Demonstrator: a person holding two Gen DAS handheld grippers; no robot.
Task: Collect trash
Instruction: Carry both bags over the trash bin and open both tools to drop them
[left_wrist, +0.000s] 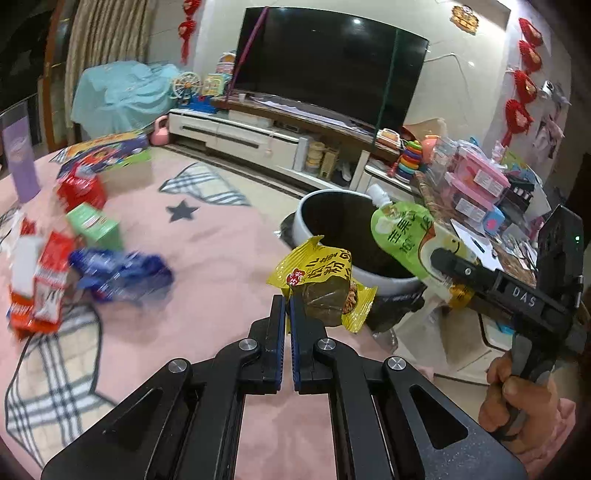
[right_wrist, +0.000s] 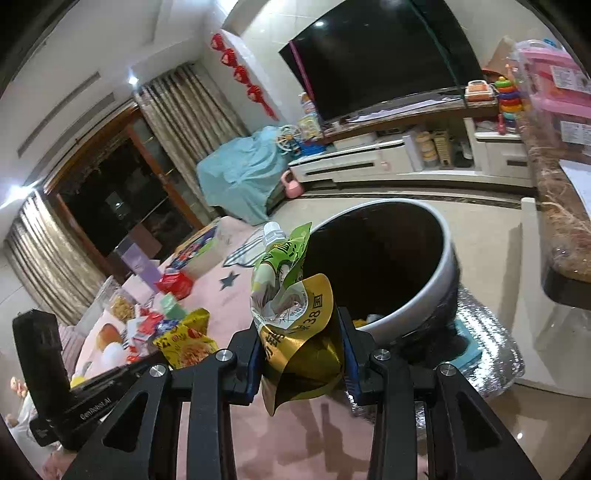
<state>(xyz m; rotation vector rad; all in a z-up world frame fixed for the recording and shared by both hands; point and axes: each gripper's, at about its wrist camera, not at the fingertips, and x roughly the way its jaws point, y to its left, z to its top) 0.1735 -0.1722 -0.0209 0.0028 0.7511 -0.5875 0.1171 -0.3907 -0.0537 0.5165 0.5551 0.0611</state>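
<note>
My left gripper (left_wrist: 288, 301) is shut on a yellow snack wrapper (left_wrist: 325, 284) and holds it in the air just in front of the white trash bin (left_wrist: 317, 201). My right gripper (right_wrist: 299, 332) is shut on a green and gold drink pouch (right_wrist: 291, 295) with a white spout, held next to the bin's rim (right_wrist: 417, 306). The pouch (left_wrist: 402, 232) and the right gripper (left_wrist: 443, 258) also show in the left wrist view, over the bin's right rim. The yellow wrapper (right_wrist: 184, 339) and left gripper show low left in the right wrist view.
More trash lies on the pink rug (left_wrist: 221, 236): a blue wrapper (left_wrist: 122, 273), red packets (left_wrist: 40, 291), a green box (left_wrist: 96, 225), a red box (left_wrist: 81, 188). A cluttered marble table (left_wrist: 480, 221) stands right of the bin. A TV stand (left_wrist: 258, 136) is behind.
</note>
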